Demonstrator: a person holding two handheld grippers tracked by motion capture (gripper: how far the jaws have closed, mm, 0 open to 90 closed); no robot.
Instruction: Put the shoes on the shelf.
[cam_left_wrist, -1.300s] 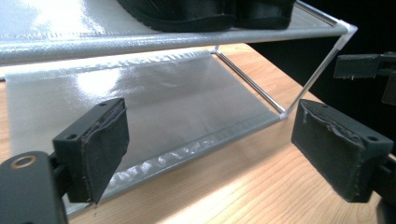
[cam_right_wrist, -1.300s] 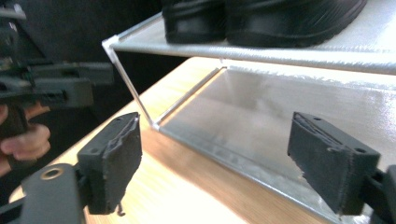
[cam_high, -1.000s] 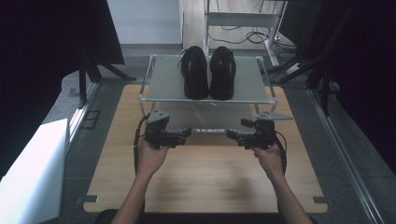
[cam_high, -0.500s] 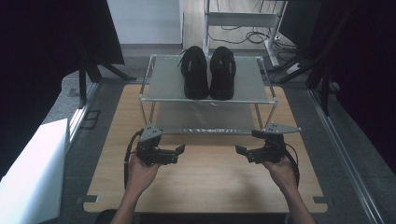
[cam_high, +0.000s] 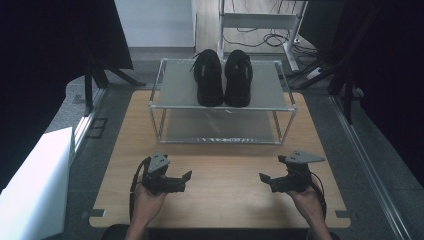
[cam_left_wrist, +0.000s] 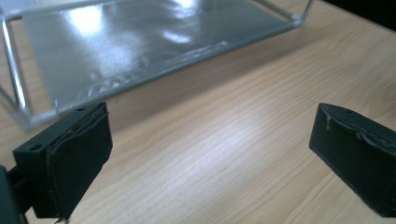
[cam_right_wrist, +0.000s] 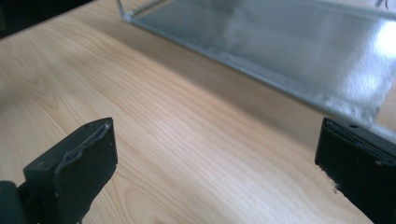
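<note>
High view with both gripper views. We hold the left gripper (cam_high: 186, 181) at the lower left of the frame and the right gripper (cam_high: 266, 181) at the lower right, each low over the wooden tabletop (cam_high: 225, 200). Each points inward, toward the other, with a wide stretch of bare wood between them. In the left gripper view the fingers (cam_left_wrist: 79, 158) stand wide apart with nothing between them; in the right gripper view the fingers (cam_right_wrist: 79, 172) are likewise spread and empty.

The pair of black shoes (cam_high: 223, 77) sits in the upper centre of the frame, on the top shelf of the two-tier metal rack (cam_high: 172, 90). The shoes lie side by side and touching, their long axes running up and down the frame, toes at the shelf's front edge. From the fingers they lie up-frame and toward the middle, well apart from both grippers. We judge neither hand clearly nearer, since the pair sits almost midway between them.

The rack's lower shelf (cam_left_wrist: 140, 42) is bare, reflective metal, seen just beyond the fingers in both gripper views. The tabletop is light wood-grain board. Around it we see grey floor, dark screens at both sides, and a white frame with cables (cam_high: 260, 22) at the top.
</note>
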